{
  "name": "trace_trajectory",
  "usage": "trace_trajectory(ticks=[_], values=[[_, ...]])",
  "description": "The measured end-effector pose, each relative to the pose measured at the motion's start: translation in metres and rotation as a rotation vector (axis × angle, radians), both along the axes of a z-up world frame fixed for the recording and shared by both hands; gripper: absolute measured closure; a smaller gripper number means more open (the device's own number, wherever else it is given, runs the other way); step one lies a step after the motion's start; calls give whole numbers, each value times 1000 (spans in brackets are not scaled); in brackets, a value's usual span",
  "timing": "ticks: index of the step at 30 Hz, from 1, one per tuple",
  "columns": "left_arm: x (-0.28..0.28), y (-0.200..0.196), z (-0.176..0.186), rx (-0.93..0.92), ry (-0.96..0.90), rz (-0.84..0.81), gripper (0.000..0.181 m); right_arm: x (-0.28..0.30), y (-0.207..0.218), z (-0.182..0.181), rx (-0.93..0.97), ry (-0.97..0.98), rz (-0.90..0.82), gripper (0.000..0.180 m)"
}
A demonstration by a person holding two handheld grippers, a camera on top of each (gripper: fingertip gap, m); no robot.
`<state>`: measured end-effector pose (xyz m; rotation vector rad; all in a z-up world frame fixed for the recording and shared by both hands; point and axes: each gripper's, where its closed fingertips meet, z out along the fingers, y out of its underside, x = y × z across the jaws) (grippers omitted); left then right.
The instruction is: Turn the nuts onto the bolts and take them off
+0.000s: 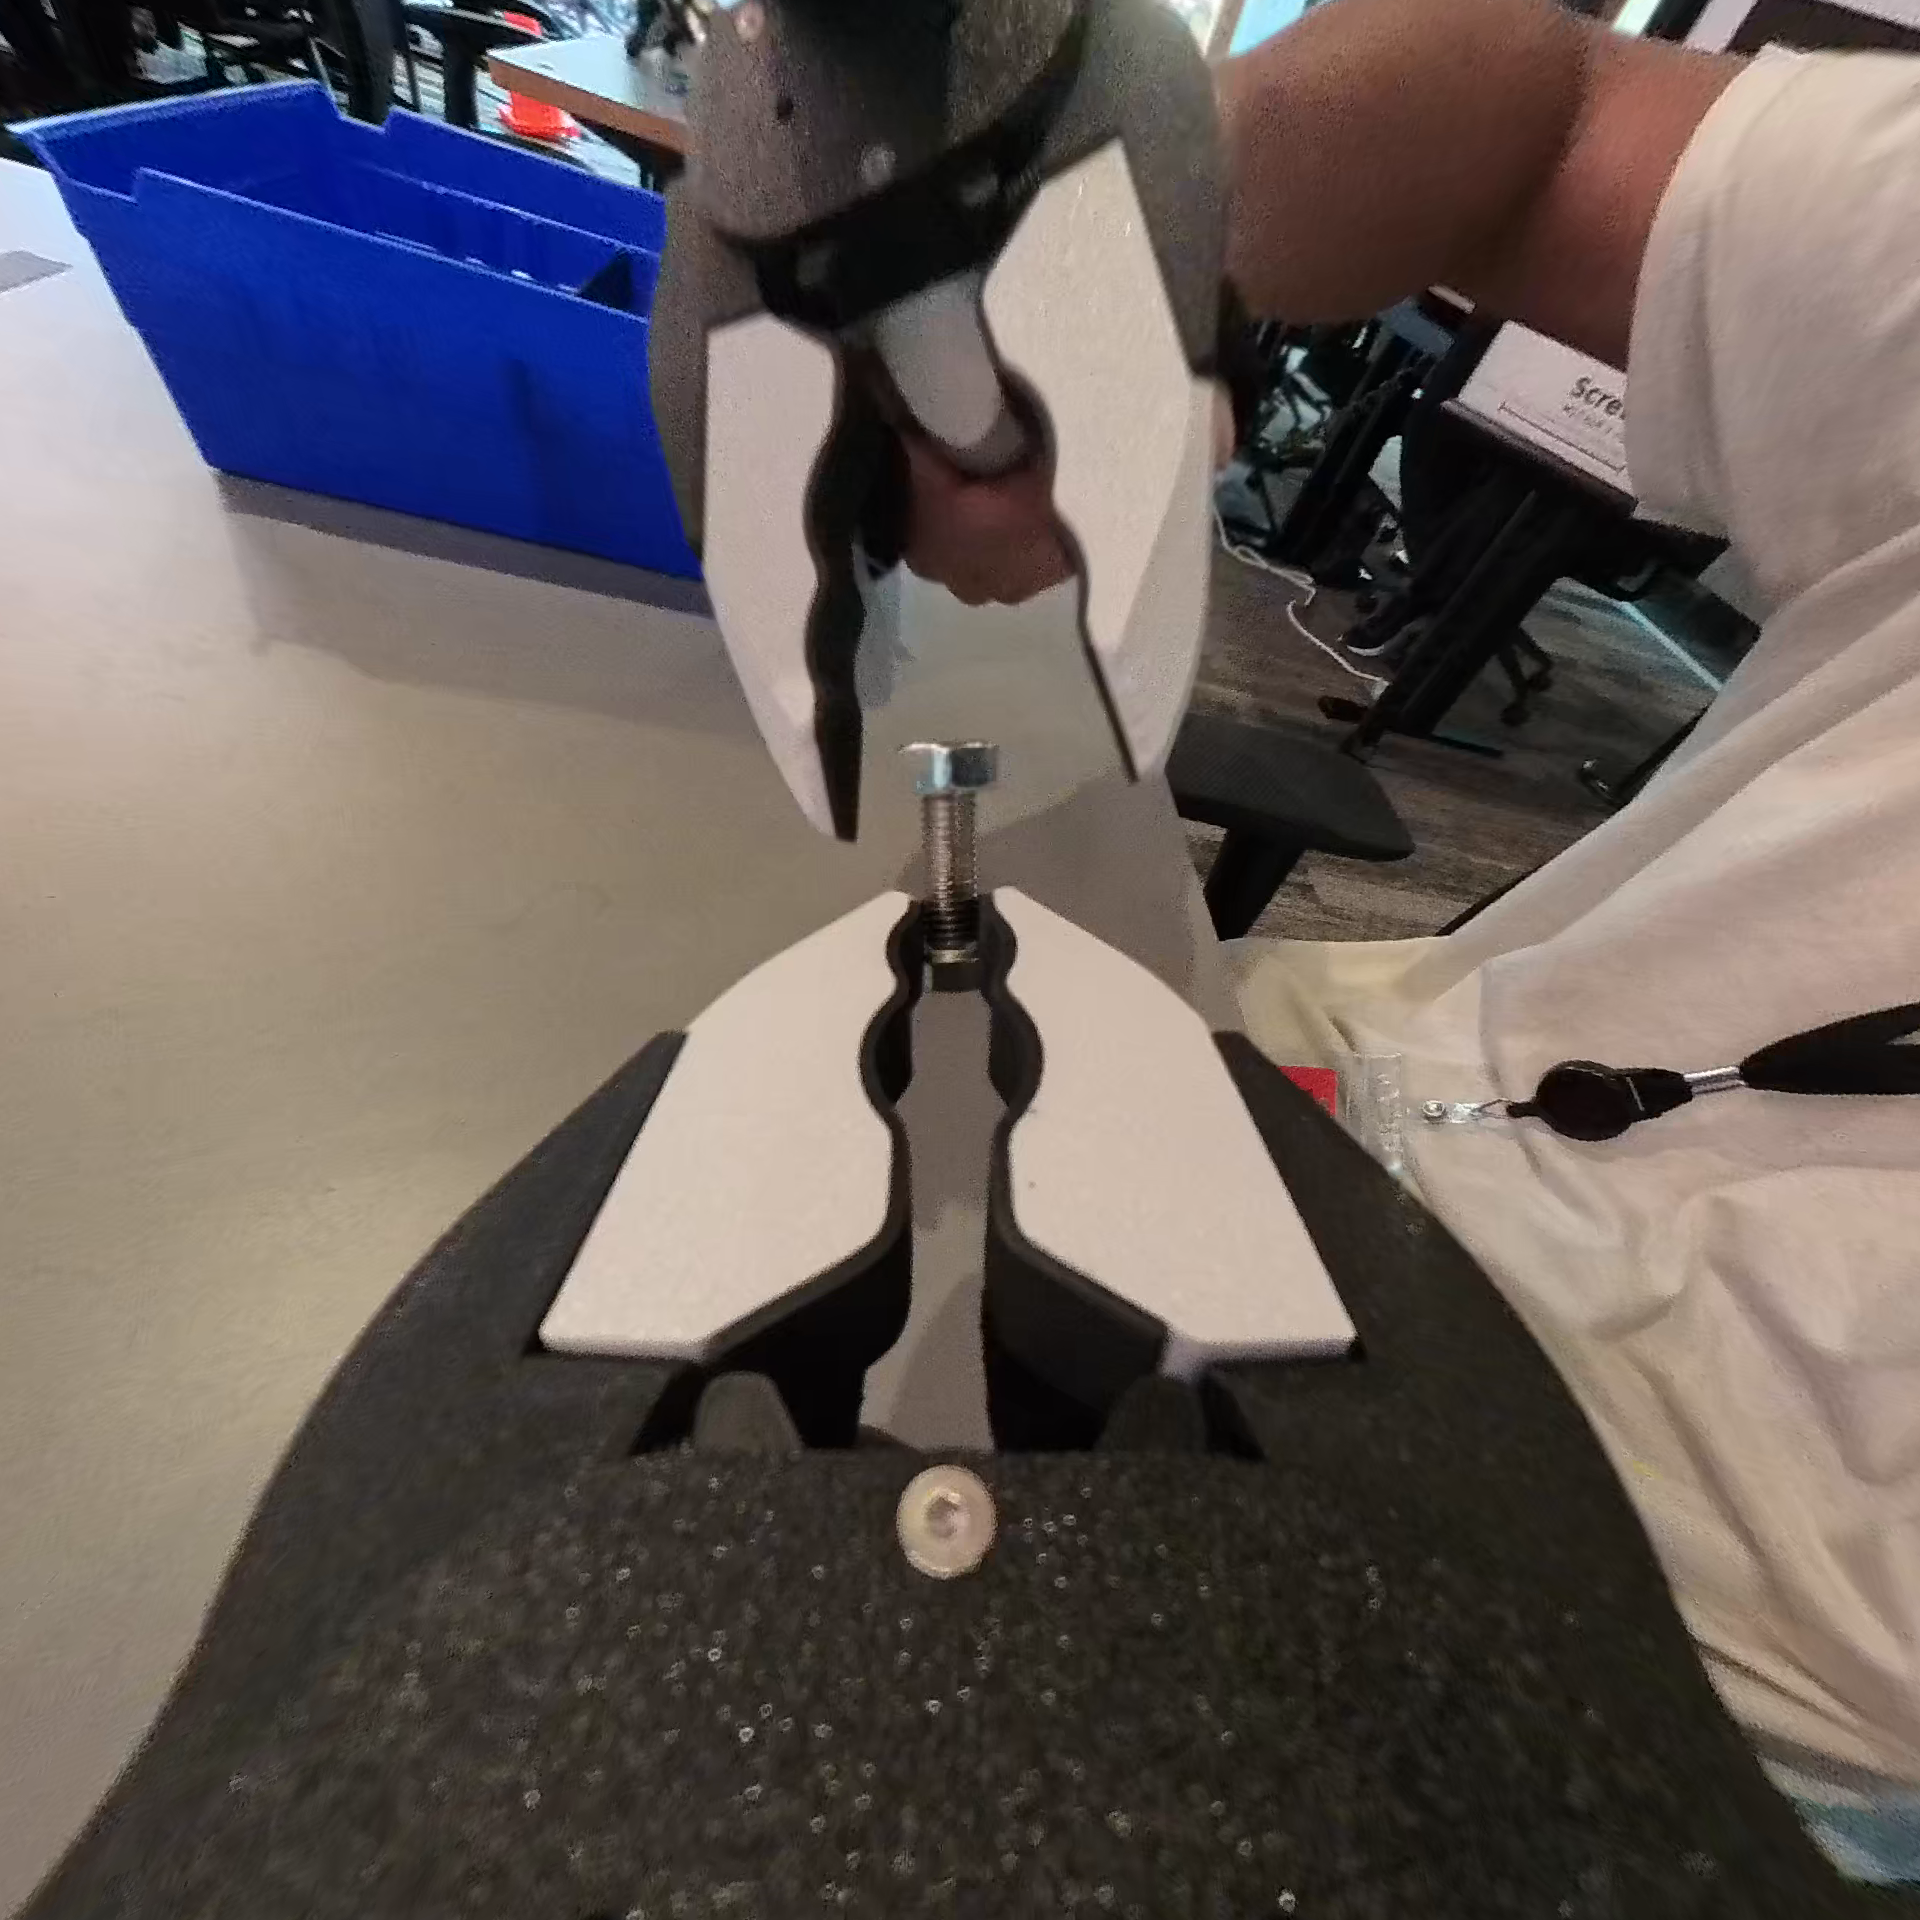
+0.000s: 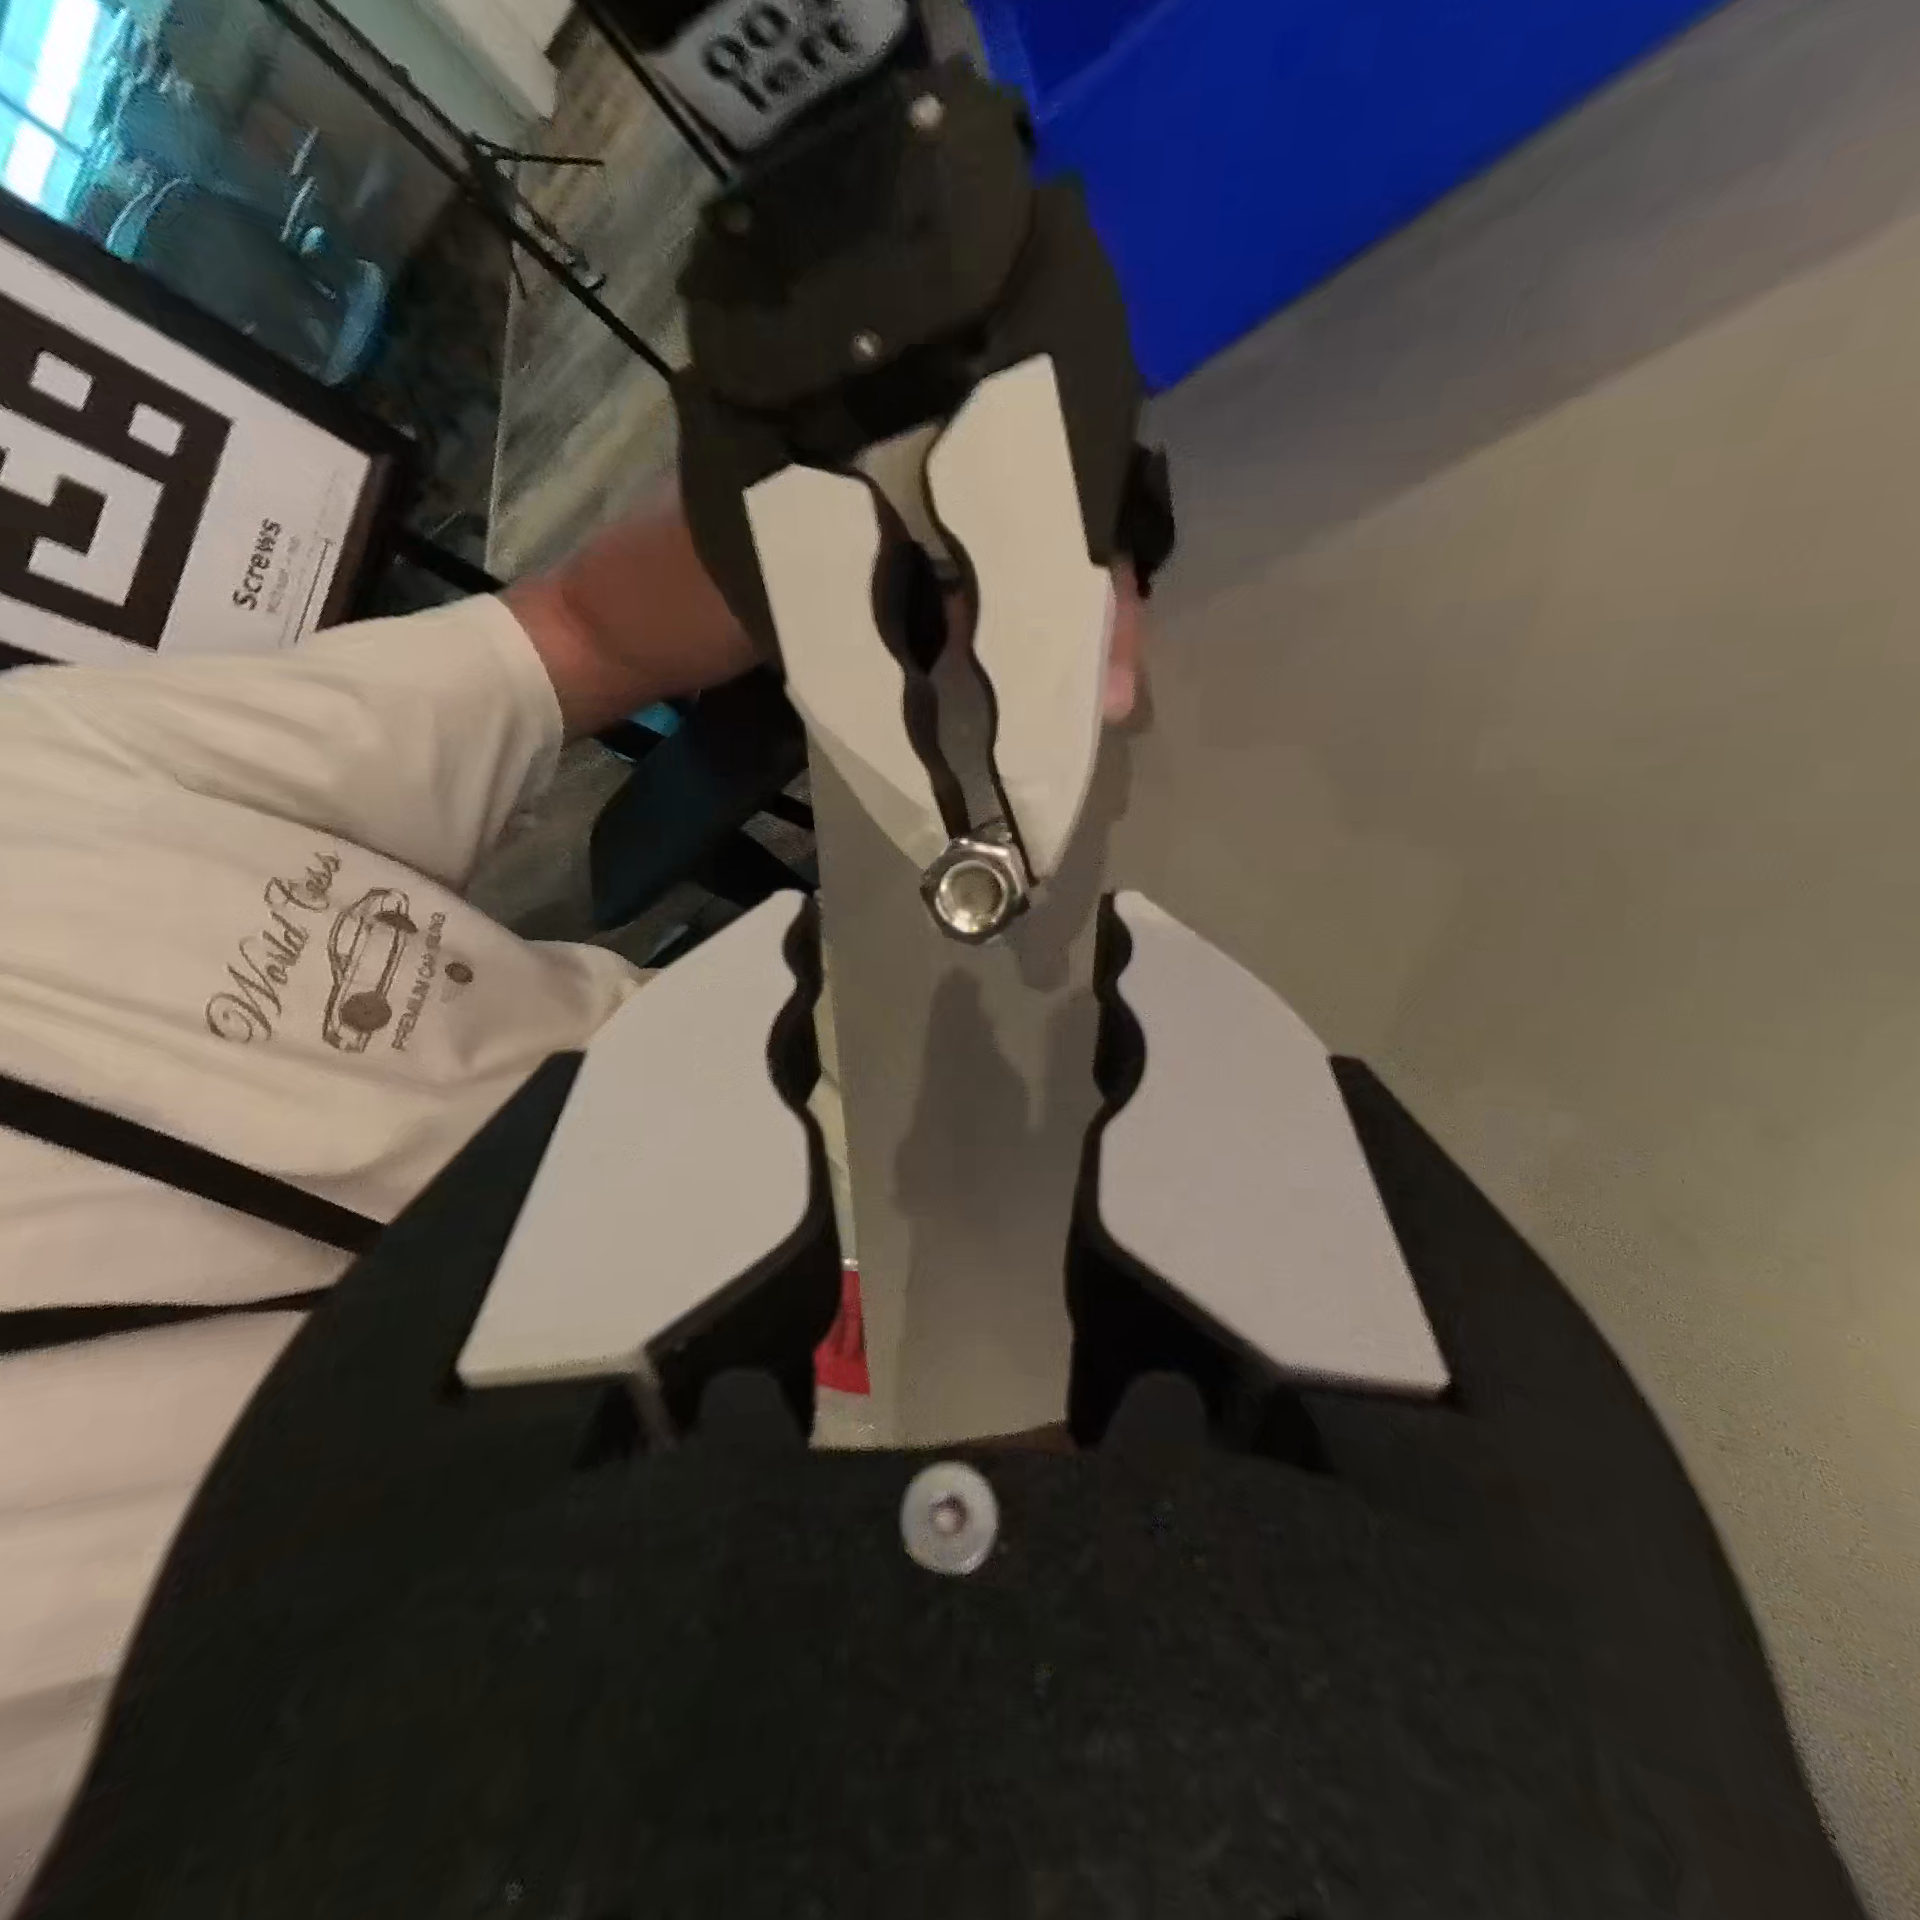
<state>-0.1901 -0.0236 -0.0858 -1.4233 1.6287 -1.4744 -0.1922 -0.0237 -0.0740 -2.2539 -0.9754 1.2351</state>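
Far left: a blue bin [image 1: 364, 343] on the worktop [image 1: 208, 831], well apart from the work.

At centre: left gripper [image 1: 948, 920] clamped on the threaded end of the bolt [image 1: 948, 821], held clear above the worktop. Long axis straight out along the 2 fingers, hex head at the far end. No nut to be seen on the bare thread. Perhaps hidden between the fingers; cannot tell.

Just right of the head: right gripper [image 1: 982, 795] coming in tip-first from the opposite side. Fingers apart, 1 on each side of the head, not touching it.

From the right wrist view: bolt seen end-on, head sitting between the spread fingers of the right gripper [image 2: 956, 914], near dead centre, so the 2 grippers are roughly nose to nose on 1 line.

Likely next: closing on the head, then twisting about that shared axis. Any tilt off it would probably bind the turn.

Far right: a pale sleeve [image 1: 1714, 727].
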Motion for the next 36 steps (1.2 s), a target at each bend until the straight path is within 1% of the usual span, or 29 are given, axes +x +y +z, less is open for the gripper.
trace_trajectory(ticks=[2, 3, 5, 11, 12, 14, 16, 18, 23, 26, 27, 30, 32, 33, 36], values=[[-1, 1, 0, 3, 3, 6, 171, -4, 0, -4, -30, -14, -31, 140], [-1, 2, 1, 7, 0, 11, 171, -6, 1, -3, -40, -12, -47, 140], [-2, 4, 0, 18, 1, 20, 171, -8, 4, 4, -52, 18, -78, 147], [-5, 8, -3, 35, 15, 35, 171, 0, 9, 0, -37, -47, -100, 151], [-5, 7, -3, 31, 17, 29, 171, -1, 9, -1, -22, -54, -91, 151], [-5, 7, -3, 35, 21, 29, 171, -2, 9, -2, 2, -70, -81, 160], [-5, 7, -5, 35, 29, 30, 171, -3, 11, -3, 64, -106, -60, 161], [-6, 5, -7, 22, 36, 10, 171, -3, 7, -6, 177, -173, 27, 161], [-5, -5, -7, -5, 37, -40, 171, -3, -2, -5, 614, -385, 343, 162], [-7, -14, -6, -26, 39, -88, 170, -3, -10, -4, 849, -469, 554, 162], [-8, -16, -7, -30, 44, -100, 170, -2, -11, -6, 898, -502, 609, 162], [-11, -20, -9, -38, 53, -129, 171, 1, -14, -10, 905, -536, 674, 162], [-12, -22, -8, -46, 53, -146, 171, 0, -16, -10, 905, -504, 692, 162], [-14, -25, -6, -59, 47, -165, 171, -1, -17, -8, 943, -477, 711, 162], [-16, -28, -4, -75, 43, -190, 171, -3, -20, -7, 1005, -484, 746, 162]])
